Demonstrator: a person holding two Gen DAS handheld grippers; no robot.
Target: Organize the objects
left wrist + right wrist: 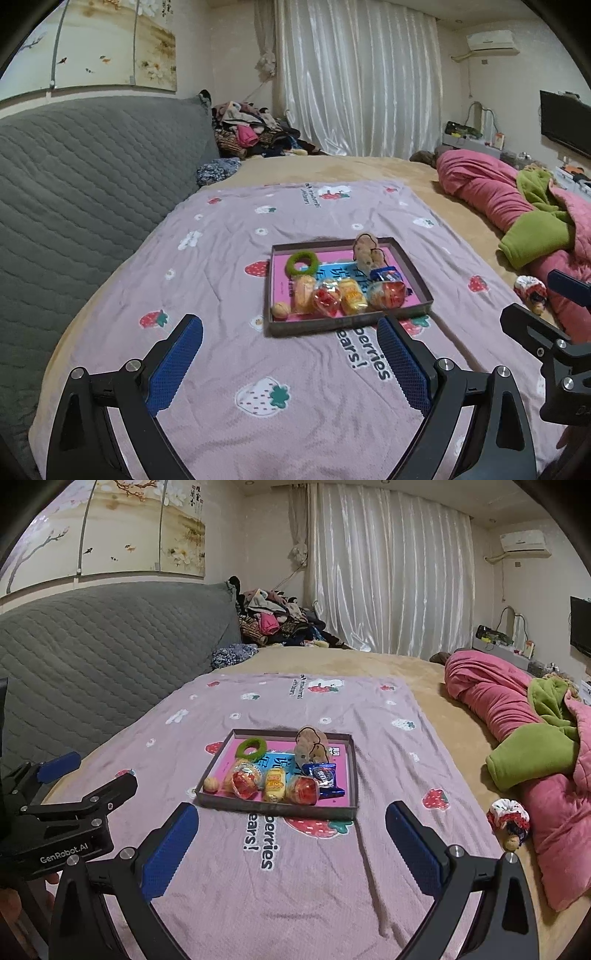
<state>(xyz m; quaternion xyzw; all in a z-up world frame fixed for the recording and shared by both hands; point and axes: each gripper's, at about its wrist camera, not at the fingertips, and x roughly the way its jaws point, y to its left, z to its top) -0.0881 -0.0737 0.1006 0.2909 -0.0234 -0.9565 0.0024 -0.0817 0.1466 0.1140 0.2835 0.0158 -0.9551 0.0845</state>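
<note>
Snacks and small toys sit gathered in the shallow box (352, 775) on the strawberry blanket (332, 867). Both my left gripper (290, 350) and right gripper (291, 836) gape wide, holding nothing. One small doll (508, 821) lies outside, probably left to collect.

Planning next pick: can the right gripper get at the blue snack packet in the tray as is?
Probably yes. The right gripper is open and empty, the blue snack packet lies uncovered near the tray front right; only the low wall and a neighbouring red-wrapped snack crowd it.
</note>
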